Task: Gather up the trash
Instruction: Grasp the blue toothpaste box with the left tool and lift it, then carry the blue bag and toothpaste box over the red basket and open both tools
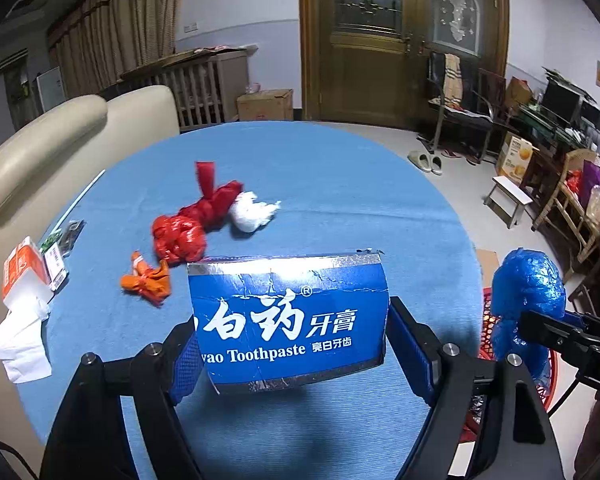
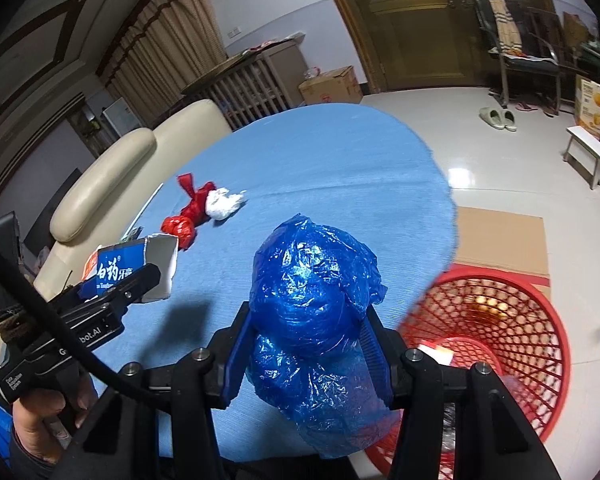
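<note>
My left gripper (image 1: 292, 344) is shut on a blue toothpaste box (image 1: 290, 320) and holds it above the blue round table (image 1: 340, 184); the box also shows in the right wrist view (image 2: 134, 268). My right gripper (image 2: 306, 344) is shut on a crumpled blue plastic bag (image 2: 314, 296), held over the table's right edge; the bag also shows in the left wrist view (image 1: 526, 292). A red plastic bag (image 1: 196, 220), a white wad (image 1: 252, 210) and an orange bag (image 1: 148, 282) lie on the table. A red mesh basket (image 2: 496, 320) stands on the floor by the table.
A tissue pack and white tissues (image 1: 22, 300) lie at the table's left edge, with a small packet (image 1: 60, 248) and a white straw (image 1: 86, 192). A cream sofa (image 1: 40, 148) is behind the table. Cardboard (image 2: 500, 236) lies on the floor under the basket.
</note>
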Motion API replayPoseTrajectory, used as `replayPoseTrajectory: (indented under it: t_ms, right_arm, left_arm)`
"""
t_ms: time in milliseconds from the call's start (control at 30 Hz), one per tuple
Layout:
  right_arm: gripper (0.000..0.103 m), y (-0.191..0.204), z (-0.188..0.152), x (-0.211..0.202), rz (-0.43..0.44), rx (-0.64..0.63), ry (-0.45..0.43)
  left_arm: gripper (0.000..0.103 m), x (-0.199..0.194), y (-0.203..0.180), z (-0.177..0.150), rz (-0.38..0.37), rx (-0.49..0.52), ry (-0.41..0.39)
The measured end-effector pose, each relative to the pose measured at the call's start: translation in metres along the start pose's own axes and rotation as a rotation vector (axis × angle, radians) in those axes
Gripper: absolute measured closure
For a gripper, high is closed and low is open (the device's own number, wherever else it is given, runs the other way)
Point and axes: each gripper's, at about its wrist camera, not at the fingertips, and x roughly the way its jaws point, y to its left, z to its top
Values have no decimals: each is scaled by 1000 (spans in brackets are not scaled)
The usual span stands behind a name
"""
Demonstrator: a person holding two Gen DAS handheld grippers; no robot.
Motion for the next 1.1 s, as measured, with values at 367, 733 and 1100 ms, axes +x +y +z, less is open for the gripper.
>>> replayPoseTrajectory:
  t_ms: [367,733,1100]
  right_arm:
    - [49,-58,-12,-45,-100,79,-46]
    - [49,-100,-17,-77,-193,129,-95]
    - [49,-132,-37,-61,-226,183,-44]
  left_arm:
    - [20,-1,-38,4,-55,51,-3]
    - [20,-9,-96,3,-138,138,-7]
    - [20,-6,-130,-2,-167,198,13]
